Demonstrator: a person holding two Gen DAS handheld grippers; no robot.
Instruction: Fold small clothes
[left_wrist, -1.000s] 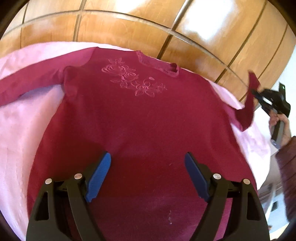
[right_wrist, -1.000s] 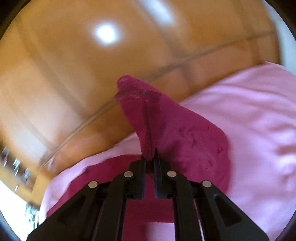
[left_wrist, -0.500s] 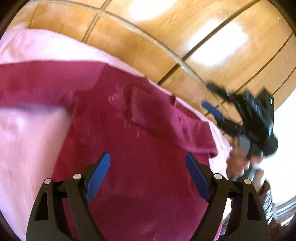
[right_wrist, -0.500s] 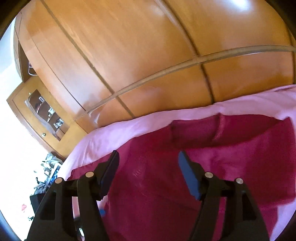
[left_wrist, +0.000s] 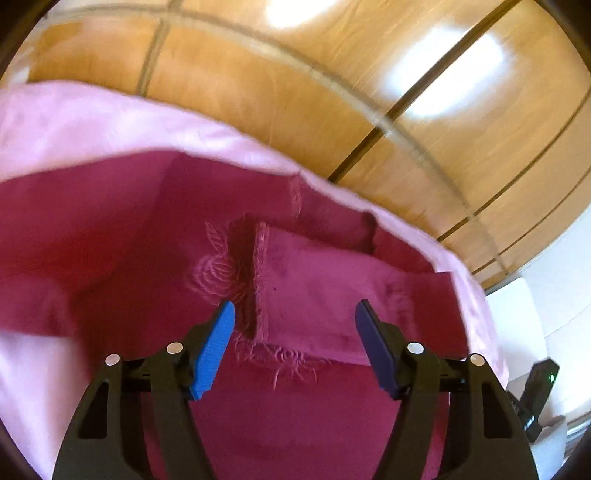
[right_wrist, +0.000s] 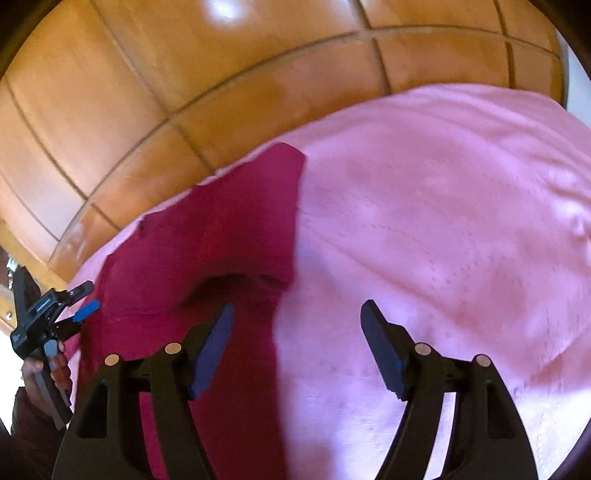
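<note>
A dark red long-sleeved top (left_wrist: 155, 258) with a flower print lies flat on a pink sheet (left_wrist: 74, 125). One sleeve (left_wrist: 332, 295) is folded across the chest, its cuff edge near the flowers. My left gripper (left_wrist: 293, 339) is open and empty, hovering just above that folded sleeve. In the right wrist view the top's side edge (right_wrist: 221, 229) lies left of centre. My right gripper (right_wrist: 295, 343) is open and empty above the top's edge and the sheet. The left gripper also shows in the right wrist view (right_wrist: 83, 308), open.
The pink sheet (right_wrist: 443, 221) covers the bed. A glossy wooden panelled wall (left_wrist: 295, 74) stands right behind it and also shows in the right wrist view (right_wrist: 184, 74). A white surface (left_wrist: 546, 314) lies at the far right.
The right gripper carried the sleeve over the chest, let it go and opened, then swung away toward the top's side edge. The left gripper moved forward over the folded sleeve.
</note>
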